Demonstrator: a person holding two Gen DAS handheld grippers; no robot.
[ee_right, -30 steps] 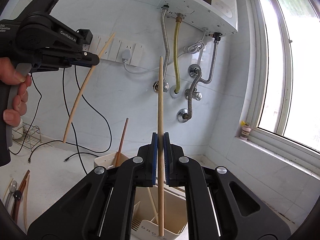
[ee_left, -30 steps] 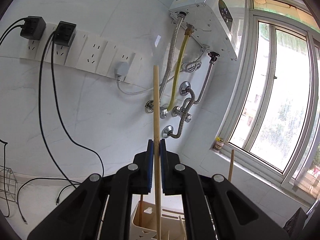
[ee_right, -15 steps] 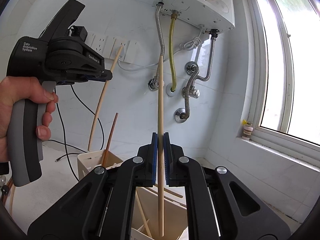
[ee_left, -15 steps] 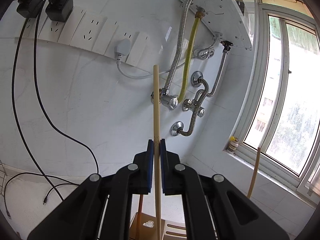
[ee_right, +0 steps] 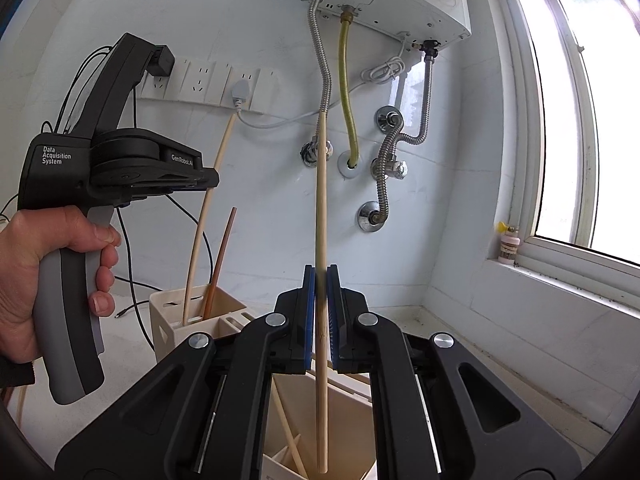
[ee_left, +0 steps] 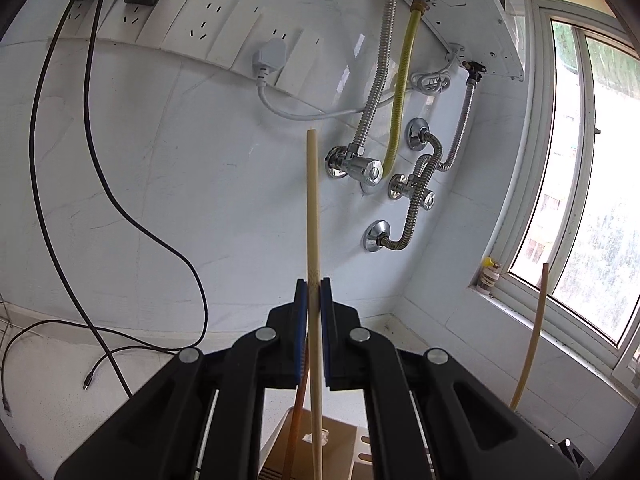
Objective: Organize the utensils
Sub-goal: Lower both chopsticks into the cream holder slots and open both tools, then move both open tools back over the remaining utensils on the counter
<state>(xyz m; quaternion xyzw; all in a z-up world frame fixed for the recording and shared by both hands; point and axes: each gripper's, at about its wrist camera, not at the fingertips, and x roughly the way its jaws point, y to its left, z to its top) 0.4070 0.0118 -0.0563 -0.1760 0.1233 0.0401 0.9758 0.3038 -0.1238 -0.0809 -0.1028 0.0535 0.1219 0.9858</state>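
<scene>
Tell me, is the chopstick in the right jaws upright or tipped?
Upright: the chopstick stands nearly vertical between the shut jaws of the right gripper.

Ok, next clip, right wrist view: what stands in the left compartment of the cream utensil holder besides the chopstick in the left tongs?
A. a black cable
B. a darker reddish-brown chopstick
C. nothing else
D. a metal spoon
B: in the right wrist view a darker reddish-brown chopstick leans in the same left compartment of the cream utensil holder as the pale chopstick clamped by the left tongs.
</scene>
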